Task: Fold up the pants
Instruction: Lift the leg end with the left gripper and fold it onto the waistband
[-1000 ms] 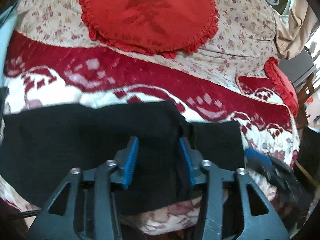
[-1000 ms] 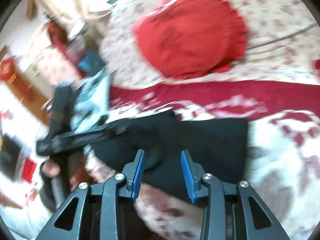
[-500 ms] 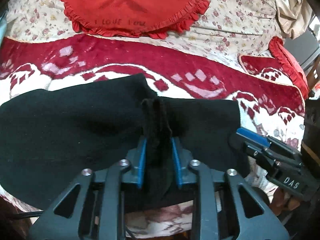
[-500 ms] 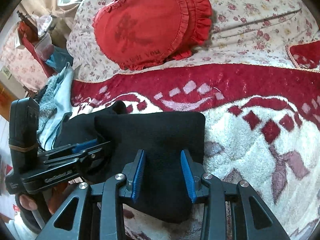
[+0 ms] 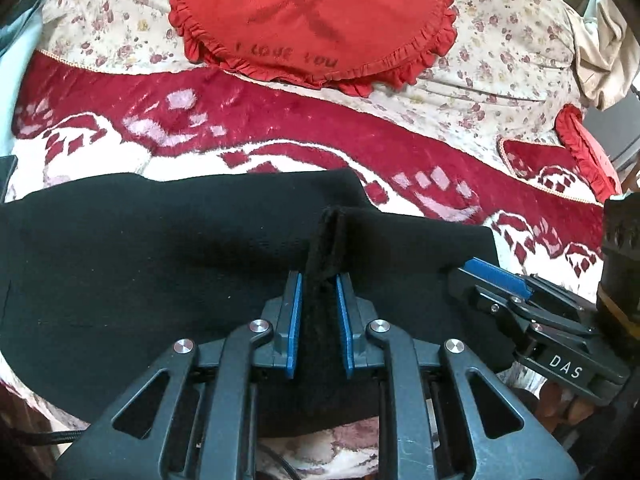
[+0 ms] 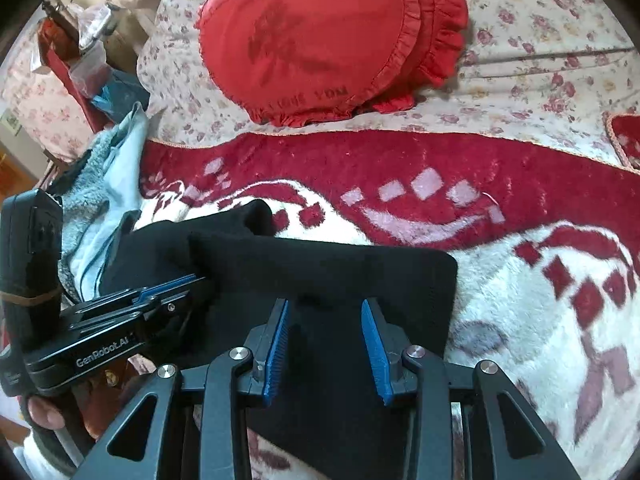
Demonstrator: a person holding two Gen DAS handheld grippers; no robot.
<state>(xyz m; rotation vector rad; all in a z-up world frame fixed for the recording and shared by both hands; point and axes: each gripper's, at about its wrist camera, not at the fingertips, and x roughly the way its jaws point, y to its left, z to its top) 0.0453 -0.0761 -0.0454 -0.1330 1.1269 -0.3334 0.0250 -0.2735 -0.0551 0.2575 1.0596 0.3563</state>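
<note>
While tilted down, left hand-held gripper (image 5: 318,280) on pants (image 5: 160,264).

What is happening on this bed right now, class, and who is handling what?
A person holds a claw in each hand and is folding black pants spread on a red and white blanket. The left claw has just been closing and now pinches a raised ridge of the black cloth between its blue pads. The right claw is open, its pads hovering over the pants' right end without gripping. A red frilled cushion lies further back on the bed.
</note>
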